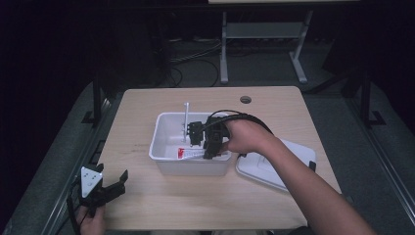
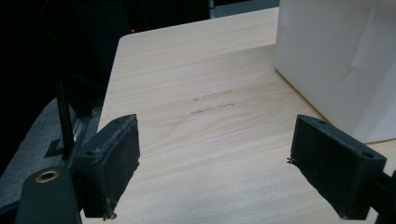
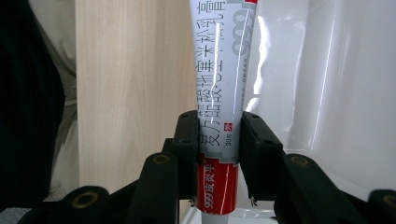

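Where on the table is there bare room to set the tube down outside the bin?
Bare wood lies left of the white bin, between it and the left gripper, and along the table's far edge behind the bin. The front strip is free too. The right side is crowded: the lid lies there, under the arm whose right gripper holds the tube.

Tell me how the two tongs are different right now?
The right tongs are shut on a white and red tube; the left tongs are open with nothing between them. The right tongs reach over the white bin; the left tongs sit near the table corner, away from the bin. Both are black, and each is held in a hand.
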A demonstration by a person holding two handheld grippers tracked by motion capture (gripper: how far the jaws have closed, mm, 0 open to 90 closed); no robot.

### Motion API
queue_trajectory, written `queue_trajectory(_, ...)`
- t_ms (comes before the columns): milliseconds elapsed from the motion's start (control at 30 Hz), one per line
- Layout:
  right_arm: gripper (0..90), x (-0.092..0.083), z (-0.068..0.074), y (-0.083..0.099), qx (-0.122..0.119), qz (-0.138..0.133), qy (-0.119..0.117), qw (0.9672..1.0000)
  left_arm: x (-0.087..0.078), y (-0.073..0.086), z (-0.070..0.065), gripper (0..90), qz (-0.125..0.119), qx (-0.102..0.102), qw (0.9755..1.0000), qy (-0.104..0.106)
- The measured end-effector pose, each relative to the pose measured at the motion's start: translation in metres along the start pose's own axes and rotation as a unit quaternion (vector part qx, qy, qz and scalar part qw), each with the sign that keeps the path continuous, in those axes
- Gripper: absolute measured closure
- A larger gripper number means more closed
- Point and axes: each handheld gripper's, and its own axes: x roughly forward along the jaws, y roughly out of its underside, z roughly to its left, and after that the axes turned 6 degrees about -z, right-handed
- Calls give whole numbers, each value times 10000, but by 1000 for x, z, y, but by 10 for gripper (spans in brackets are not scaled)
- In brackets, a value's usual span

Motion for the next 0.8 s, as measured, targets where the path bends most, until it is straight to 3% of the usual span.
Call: queue_trajectory(800,690,19,-27,0,260,-6,-68,9996,0,0,0,150,-7,10,10000,12)
